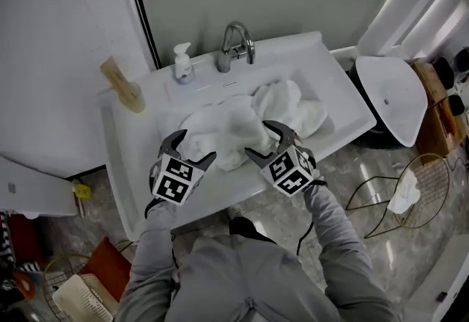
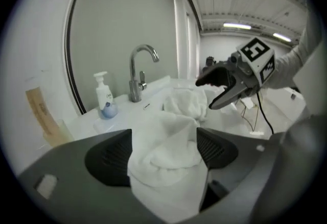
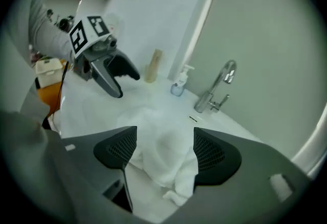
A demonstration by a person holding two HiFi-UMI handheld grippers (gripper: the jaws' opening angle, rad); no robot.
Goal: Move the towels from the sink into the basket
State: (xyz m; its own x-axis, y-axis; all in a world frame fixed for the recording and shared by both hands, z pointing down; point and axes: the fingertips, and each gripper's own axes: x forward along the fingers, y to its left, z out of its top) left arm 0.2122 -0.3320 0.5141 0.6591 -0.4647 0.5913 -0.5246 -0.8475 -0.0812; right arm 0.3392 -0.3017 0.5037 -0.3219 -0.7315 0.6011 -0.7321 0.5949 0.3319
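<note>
I have both grippers down at the near rim of the sink (image 1: 333,86), on the side of the towels (image 1: 245,116) away from the faucet (image 1: 236,45). The left gripper (image 2: 163,152) has its jaws spread wide, with a thick fold of towel lying loose between the pads. Cloth fills the gap, but I see no pinch. The right gripper (image 3: 164,154) is much the same: jaws apart, a hanging lump of towel between them, not squeezed. So nothing is gripped, and the towels lie heaped in the basin straight in front of the faucet.

The step in hand, as I judge it, is to take a firm hold. I would push each pair of jaws deeper toward the faucet so the pads close on a thick bunch and not a thin edge. A floppy towel will probably slide out of a shallow bite. The heap looks like more than one towel tangled together, so I would close both grippers on the same one. Then I would lift straight up until its tail clears the rim.

For room, the soap bottle (image 1: 182,64) stands just left of the faucet at the back, and a tan object (image 1: 122,86) leans further left. Both are out of the lift path. The wire basket (image 1: 432,166) sits on the floor, well to the right of the faucet and nearer me, with a white cloth (image 1: 404,196) already in it. A white fixture (image 1: 392,97) stands to the right of the faucet, so I would carry high over the sink's corner.
</note>
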